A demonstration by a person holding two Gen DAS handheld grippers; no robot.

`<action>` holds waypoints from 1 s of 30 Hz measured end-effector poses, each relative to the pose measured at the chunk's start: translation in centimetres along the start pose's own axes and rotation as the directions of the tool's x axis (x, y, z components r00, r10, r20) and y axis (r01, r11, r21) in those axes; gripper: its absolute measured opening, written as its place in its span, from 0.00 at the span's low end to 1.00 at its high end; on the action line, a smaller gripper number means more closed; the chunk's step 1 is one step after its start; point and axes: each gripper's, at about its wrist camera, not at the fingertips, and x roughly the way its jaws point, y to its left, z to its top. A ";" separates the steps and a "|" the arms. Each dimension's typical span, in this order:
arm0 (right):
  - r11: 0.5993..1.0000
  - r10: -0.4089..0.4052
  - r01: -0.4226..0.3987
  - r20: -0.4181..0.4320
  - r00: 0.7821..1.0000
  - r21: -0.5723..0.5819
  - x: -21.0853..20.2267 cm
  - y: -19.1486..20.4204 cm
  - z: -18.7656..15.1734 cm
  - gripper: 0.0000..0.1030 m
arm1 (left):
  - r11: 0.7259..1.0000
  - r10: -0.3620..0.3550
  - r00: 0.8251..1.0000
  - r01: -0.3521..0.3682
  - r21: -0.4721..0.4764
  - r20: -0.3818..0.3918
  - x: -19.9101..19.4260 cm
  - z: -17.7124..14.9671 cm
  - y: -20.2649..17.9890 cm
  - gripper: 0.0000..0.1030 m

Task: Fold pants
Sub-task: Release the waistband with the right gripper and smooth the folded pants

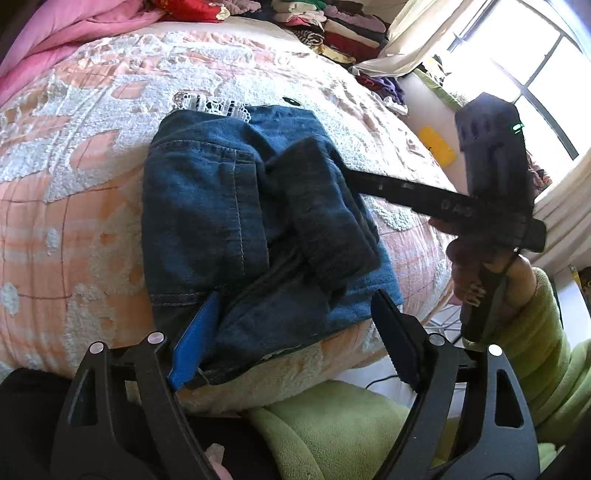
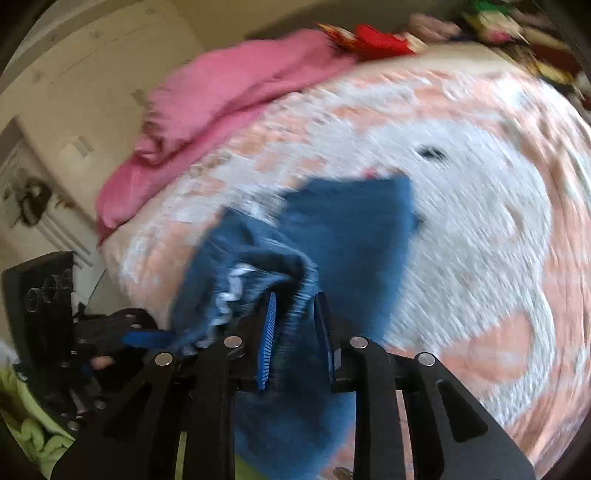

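Near the bed's (image 1: 92, 206) front edge lie the folded pants (image 1: 236, 221). Left gripper (image 1: 295, 325) gapes wide over their hem; right gripper (image 2: 293, 328) pinches a denim fold. Pink blanket (image 1: 55, 33) and clothes pile (image 1: 332, 26) line the far edge.

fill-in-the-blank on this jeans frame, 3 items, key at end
1. The folded jeans lie on a peach and white ____.
2. The right hand-held gripper pinches ____ fabric.
3. The left hand-held gripper has its jaws ____ at the jeans' near edge.
Missing words: bedspread; denim; open
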 end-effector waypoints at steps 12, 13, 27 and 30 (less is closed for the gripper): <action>0.997 -0.012 0.007 -0.067 0.998 -0.074 2.1 3.9 0.2 0.40 | 1.000 0.021 1.000 -0.021 0.017 0.000 -0.1 -0.2 -0.2 0.75; 0.994 -0.012 0.003 -0.081 0.997 -0.113 2.5 4.6 0.0 0.33 | 1.000 0.023 1.000 -0.023 0.019 0.000 -0.1 -0.2 -0.3 0.75; 0.965 0.187 -0.186 0.010 0.982 0.183 1.8 -2.2 -1.2 0.38 | 0.992 0.096 0.995 -0.095 0.088 -0.010 0.9 -0.6 -0.7 0.79; 0.980 0.141 -0.142 0.014 0.990 0.140 1.0 -1.2 -0.8 0.50 | 0.992 0.095 0.995 -0.095 0.082 0.003 0.4 -0.4 -0.8 0.79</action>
